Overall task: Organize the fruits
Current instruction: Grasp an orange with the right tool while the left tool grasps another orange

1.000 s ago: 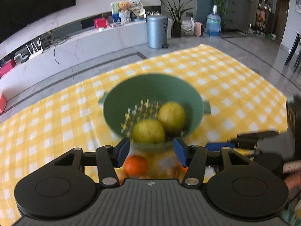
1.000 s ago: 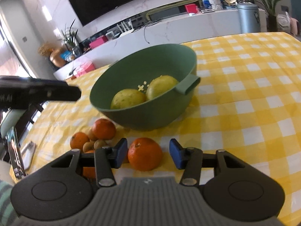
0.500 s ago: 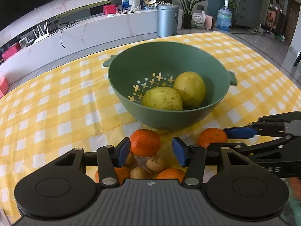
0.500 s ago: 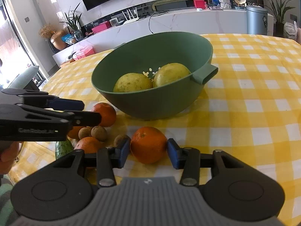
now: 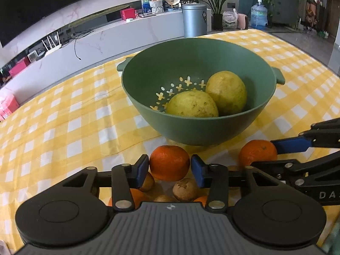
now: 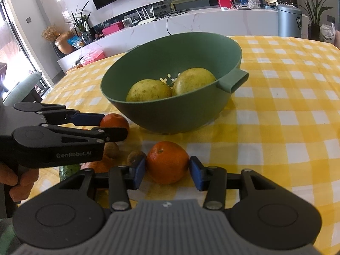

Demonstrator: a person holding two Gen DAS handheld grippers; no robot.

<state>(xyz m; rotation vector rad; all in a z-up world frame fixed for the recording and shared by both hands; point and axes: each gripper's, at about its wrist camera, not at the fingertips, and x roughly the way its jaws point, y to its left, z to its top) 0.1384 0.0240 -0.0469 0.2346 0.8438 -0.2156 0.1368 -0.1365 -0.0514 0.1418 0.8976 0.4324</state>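
Note:
A green colander bowl stands on the yellow checked cloth and holds two yellow-green fruits. It also shows in the right wrist view. My left gripper has its blue pads on both sides of an orange in front of the bowl. My right gripper has its pads closed against a second orange. That orange also shows in the left wrist view, between the right gripper's pads.
Small brown fruits and more oranges lie under my left gripper. A green avocado lies at the left near the table's edge. The cloth stretches to the right of the bowl.
Both grippers have come lower and closer to the fruit pile. Each pair of pads has narrowed onto its orange. The bowl has not moved.

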